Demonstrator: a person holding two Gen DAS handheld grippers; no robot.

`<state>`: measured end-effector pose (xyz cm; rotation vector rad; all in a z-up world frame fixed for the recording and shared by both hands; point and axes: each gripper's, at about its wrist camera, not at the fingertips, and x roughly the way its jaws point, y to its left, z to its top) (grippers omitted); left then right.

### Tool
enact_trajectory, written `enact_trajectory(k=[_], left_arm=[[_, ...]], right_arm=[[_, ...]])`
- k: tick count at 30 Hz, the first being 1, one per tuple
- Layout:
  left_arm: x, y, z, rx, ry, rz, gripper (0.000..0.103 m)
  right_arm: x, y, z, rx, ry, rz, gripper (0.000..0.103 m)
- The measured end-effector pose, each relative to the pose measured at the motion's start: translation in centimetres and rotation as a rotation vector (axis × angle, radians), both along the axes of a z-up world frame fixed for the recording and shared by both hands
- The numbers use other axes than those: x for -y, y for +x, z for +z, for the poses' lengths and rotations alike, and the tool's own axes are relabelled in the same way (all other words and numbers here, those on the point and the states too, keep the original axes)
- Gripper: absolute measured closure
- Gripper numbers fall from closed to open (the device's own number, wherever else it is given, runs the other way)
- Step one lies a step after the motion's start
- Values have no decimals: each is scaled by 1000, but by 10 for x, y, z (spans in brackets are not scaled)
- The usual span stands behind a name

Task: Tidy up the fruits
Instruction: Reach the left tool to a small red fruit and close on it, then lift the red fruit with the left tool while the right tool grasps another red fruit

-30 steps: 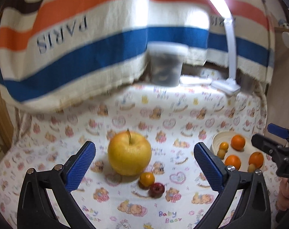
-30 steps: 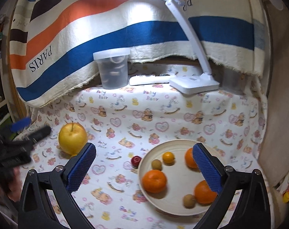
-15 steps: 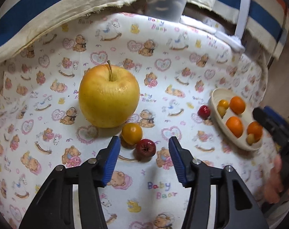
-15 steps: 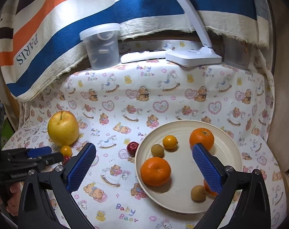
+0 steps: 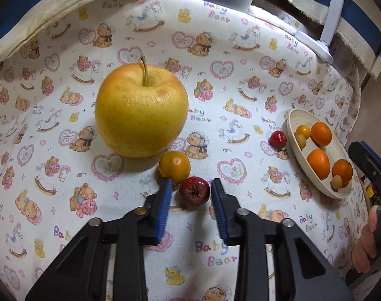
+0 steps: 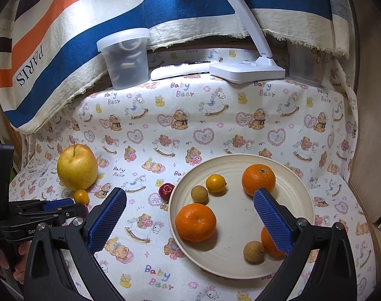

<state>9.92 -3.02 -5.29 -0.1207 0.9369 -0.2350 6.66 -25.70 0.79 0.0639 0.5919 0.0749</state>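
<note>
We have our left gripper (image 5: 190,190) open around the small red fruit (image 5: 194,190) on the cloth, the yellow fruit (image 5: 174,167) touching its far-left side, while our right gripper (image 6: 190,215) hangs open over the plate (image 6: 301,188).

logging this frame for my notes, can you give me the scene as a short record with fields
surface: bear-print cloth
left gripper: fingers either side of the small dark red fruit, narrow gaps visible, not closed on it
right gripper: open, above the cream round plate
on plate: three oranges, one small yellow-orange fruit, two small tan round fruits
loose on cloth: large yellow apple, small yellow-orange round fruit, second small red fruit touching plate rim
</note>
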Motion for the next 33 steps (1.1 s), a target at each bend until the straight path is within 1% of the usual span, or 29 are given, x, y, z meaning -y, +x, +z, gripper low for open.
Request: enact_trajectory(k=[4, 6, 8, 10, 11, 13, 15, 18, 20, 22, 24, 29, 30, 33], left_arm=[[1, -2, 0, 3, -2, -3, 78], [-3, -4, 4, 14, -23, 11, 78], [-7, -9, 13, 57, -16, 26, 78], [-12, -16, 26, 120, -5, 54, 78], [-15, -18, 32, 143, -8, 64, 78], [-23, -22, 40, 185, -18, 84, 78], [-28, -24, 46, 226, -4, 101, 78], [-35, -23, 46, 251, 2, 121, 78], [-40, -20, 44, 245, -2, 130, 78], [-43, -18, 41, 241, 12, 143, 78], [-43, -17, 39, 239, 20, 152, 78], [-48, -15, 34, 210, -10, 162, 78], [-48, -15, 34, 209, -11, 163, 78], [-48, -15, 34, 206, -13, 162, 78]], right_arm=[[1, 1, -3, -10, -5, -3, 1], [1, 2, -4, -16, -6, -6, 1], [1, 5, -3, -30, -4, -13, 1], [1, 10, -2, -56, 8, -16, 1], [1, 14, -1, -75, 14, -13, 3], [-2, 22, -1, -127, 21, 2, 21], [-10, 32, 0, -165, 7, 28, 26], [-31, 47, 1, -207, -81, 84, 38], [-50, 59, -2, -261, -160, 138, 41], [-62, 71, -8, -319, -208, 155, 53], [-74, 82, -15, -364, -253, 162, 54], [-95, 98, -30, -391, -414, 161, 54], [-99, 101, -35, -401, -443, 167, 56], [-105, 111, -47, -434, -517, 193, 63]])
